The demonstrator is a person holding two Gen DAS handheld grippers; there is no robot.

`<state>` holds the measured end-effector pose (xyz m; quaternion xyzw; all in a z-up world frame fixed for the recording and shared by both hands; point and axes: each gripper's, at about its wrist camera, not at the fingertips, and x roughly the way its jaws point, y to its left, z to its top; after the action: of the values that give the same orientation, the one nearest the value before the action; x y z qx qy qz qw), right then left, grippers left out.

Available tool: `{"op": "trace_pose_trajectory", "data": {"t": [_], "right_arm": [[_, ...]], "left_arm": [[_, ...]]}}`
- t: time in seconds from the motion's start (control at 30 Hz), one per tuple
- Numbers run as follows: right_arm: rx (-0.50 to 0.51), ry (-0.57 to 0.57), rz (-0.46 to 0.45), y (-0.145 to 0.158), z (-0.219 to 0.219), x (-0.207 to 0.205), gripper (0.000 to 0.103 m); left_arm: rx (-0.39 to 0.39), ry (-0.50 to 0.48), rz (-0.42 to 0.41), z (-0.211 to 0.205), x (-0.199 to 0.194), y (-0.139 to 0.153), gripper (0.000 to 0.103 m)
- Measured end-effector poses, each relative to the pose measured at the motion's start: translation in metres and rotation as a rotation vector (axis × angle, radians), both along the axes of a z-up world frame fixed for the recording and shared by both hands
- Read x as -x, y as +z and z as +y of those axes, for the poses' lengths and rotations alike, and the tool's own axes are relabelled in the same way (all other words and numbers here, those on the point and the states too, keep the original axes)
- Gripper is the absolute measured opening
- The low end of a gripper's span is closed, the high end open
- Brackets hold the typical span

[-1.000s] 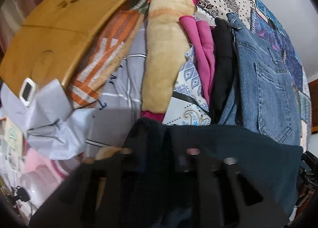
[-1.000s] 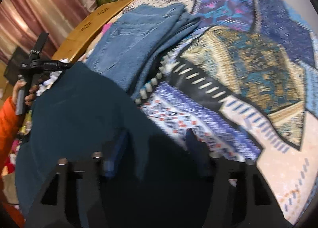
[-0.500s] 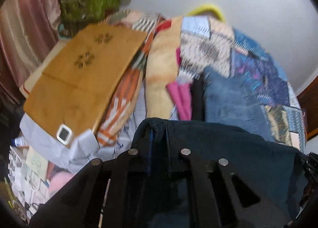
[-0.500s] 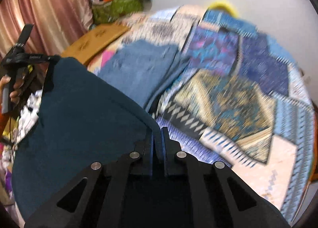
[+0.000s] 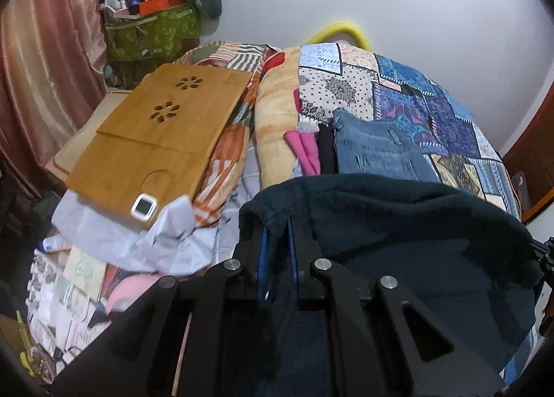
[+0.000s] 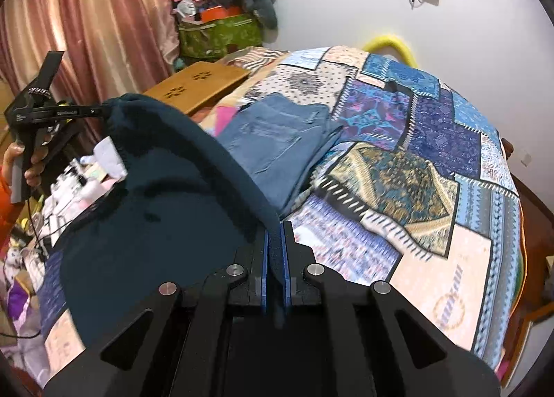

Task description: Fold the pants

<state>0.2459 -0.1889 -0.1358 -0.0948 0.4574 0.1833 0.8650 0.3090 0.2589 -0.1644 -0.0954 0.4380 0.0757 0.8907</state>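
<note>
Now both claws pinch the dark teal pants [image 6: 155, 210]: left claw [image 5: 276, 223], right claw [image 6: 276, 234]; held aloft over the bed [image 6: 432, 161], likely to align edges.

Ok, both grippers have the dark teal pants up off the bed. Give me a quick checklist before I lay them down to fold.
1. Left gripper clamped on the dark teal pants: ok, fabric is pinched between the blue pads.
2. Right gripper clamped on the same edge: ok.
3. Edge stretched between the two grippers: ok, it runs to the left gripper in the right wrist view without bunching.
4. Landing spot on the patchwork bedspread: ok, the near part is bare.
5. Clearance from the folded jeans: cannot tell, the hanging cloth covers their near edge.
6. Lower part of the pants hanging free: cannot tell, out of view.
</note>
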Motion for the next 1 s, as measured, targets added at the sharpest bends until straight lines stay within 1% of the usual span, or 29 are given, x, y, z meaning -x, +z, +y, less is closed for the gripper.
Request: {"op": "trace_pose_trajectory", "data": {"t": [0.23, 0.37, 0.43, 0.53, 0.63, 0.7, 0.77, 0.8, 0.83, 0.9, 1.0], "right_arm": [[-0.025, 0.010, -0.014, 0.004, 0.012, 0.050, 0.006], [-0.034, 0.015, -0.008, -0.002, 0.015, 0.075, 0.006], [-0.043, 0.012, 0.001, -0.006, 0.017, 0.086, 0.006], [-0.057, 0.001, 0.019, -0.016, 0.019, 0.100, 0.006], [-0.074, -0.021, 0.050, -0.031, 0.020, 0.112, 0.006], [-0.086, -0.036, 0.068, -0.041, 0.020, 0.117, 0.006], [-0.095, -0.055, 0.064, -0.048, 0.019, 0.122, 0.006], [-0.100, -0.062, 0.057, -0.048, 0.019, 0.125, 0.006], [-0.107, -0.070, 0.054, -0.047, 0.018, 0.126, 0.007], [-0.141, -0.093, 0.060, -0.047, 0.015, 0.127, 0.010], [-0.166, -0.118, 0.071, -0.044, 0.008, 0.132, 0.010]], "left_arm": [[-0.009, 0.033, -0.017, 0.000, 0.065, 0.002, 0.010], [-0.017, 0.042, -0.009, -0.003, 0.099, -0.006, 0.010], [-0.018, 0.052, 0.007, -0.005, 0.117, -0.015, 0.010], [-0.017, 0.065, 0.034, -0.007, 0.133, -0.030, 0.010], [0.010, 0.084, 0.083, -0.009, 0.149, -0.053, 0.010], [0.014, 0.099, 0.112, -0.009, 0.157, -0.067, 0.008], [0.025, 0.107, 0.137, -0.009, 0.162, -0.078, 0.005], [0.037, 0.111, 0.156, -0.008, 0.165, -0.085, 0.001], [0.042, 0.114, 0.174, -0.009, 0.167, -0.091, 0.000], [0.045, 0.111, 0.191, -0.010, 0.172, -0.097, 0.000], [0.013, 0.099, 0.199, -0.016, 0.174, -0.094, 0.001]]}}
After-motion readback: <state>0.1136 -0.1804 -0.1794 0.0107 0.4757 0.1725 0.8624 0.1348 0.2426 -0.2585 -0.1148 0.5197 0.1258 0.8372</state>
